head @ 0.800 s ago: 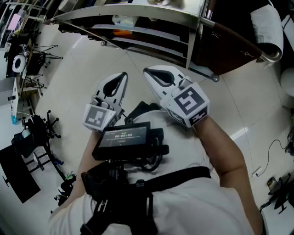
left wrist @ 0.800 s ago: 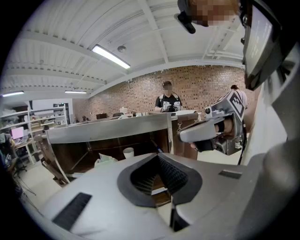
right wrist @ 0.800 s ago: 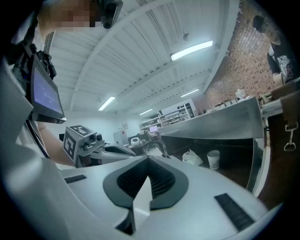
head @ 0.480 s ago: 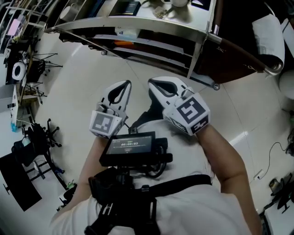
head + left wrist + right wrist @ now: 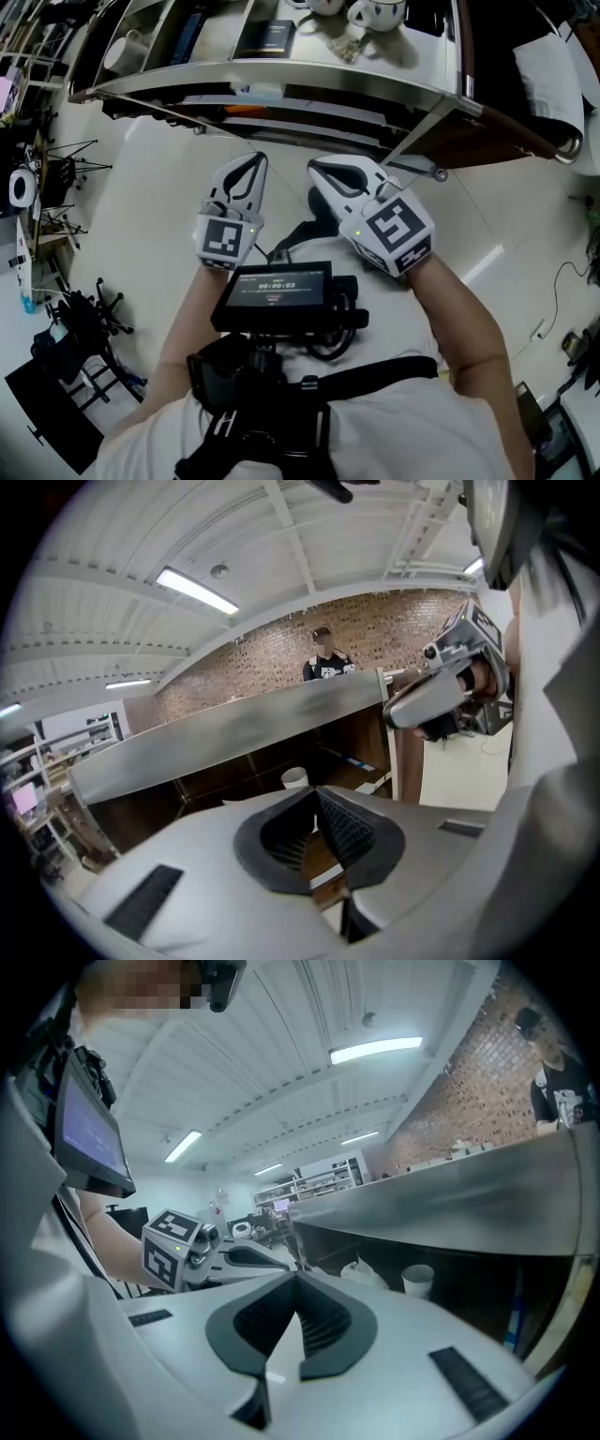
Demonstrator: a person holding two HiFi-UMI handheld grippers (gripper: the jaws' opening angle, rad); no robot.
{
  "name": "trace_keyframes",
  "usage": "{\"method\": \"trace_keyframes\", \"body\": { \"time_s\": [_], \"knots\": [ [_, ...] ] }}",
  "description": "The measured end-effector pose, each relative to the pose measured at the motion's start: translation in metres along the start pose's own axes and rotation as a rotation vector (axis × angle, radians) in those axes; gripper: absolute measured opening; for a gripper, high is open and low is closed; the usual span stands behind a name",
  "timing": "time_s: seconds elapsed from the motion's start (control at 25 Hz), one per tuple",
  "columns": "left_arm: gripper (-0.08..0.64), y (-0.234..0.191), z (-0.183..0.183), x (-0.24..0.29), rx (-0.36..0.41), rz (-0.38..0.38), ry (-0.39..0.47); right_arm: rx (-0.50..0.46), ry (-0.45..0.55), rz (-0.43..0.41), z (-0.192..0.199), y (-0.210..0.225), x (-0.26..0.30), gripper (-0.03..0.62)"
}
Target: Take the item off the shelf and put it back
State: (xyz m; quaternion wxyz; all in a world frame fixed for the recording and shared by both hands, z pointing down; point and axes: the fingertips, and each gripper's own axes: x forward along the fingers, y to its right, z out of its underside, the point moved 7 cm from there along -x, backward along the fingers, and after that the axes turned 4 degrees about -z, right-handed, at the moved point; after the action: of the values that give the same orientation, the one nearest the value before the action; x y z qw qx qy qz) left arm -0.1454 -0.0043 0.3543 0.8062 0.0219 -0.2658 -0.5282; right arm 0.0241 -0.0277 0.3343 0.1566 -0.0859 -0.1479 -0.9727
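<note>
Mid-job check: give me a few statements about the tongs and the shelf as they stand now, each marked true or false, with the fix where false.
1. The left tongs and the right tongs are both shut with nothing between them. True.
2. The left tongs grip a white cup. False: they are empty; a white cup stands on a lower level of the shelf, ahead of them.
3. Both tongs are held over the floor, in front of the metal shelf, touching nothing on it. True.
4. The top of the shelf is bare. False: white crockery and a dark flat box sit on it.
</note>
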Motion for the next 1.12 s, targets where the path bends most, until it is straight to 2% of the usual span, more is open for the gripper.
{"method": "trace_keyframes", "body": {
  "time_s": [0.2,0.36,0.48,0.68,0.88,1.12],
  "knots": [
    [0.049,-0.034,0.024,0.026,0.142,0.013,-0.034,0.009,-0.023,0.041,-0.003,0.001,0.027,0.008],
    [0.065,-0.062,0.051,0.055,0.277,-0.051,-0.079,0.019,-0.032,0.071,-0.004,0.007,0.046,0.008],
    [0.085,-0.075,0.064,0.081,0.395,-0.084,-0.091,0.018,-0.049,0.087,-0.002,0.009,0.053,0.008],
    [0.127,-0.084,0.084,0.128,0.592,-0.078,-0.161,0.040,-0.064,0.119,-0.001,0.011,0.056,0.008],
    [0.140,-0.096,0.124,0.177,0.680,-0.051,-0.287,0.043,-0.078,0.172,0.002,0.018,0.049,0.008],
    [0.140,-0.117,0.128,0.209,0.754,-0.078,-0.326,0.070,-0.085,0.232,0.007,0.025,0.038,0.008]
  ]
}}
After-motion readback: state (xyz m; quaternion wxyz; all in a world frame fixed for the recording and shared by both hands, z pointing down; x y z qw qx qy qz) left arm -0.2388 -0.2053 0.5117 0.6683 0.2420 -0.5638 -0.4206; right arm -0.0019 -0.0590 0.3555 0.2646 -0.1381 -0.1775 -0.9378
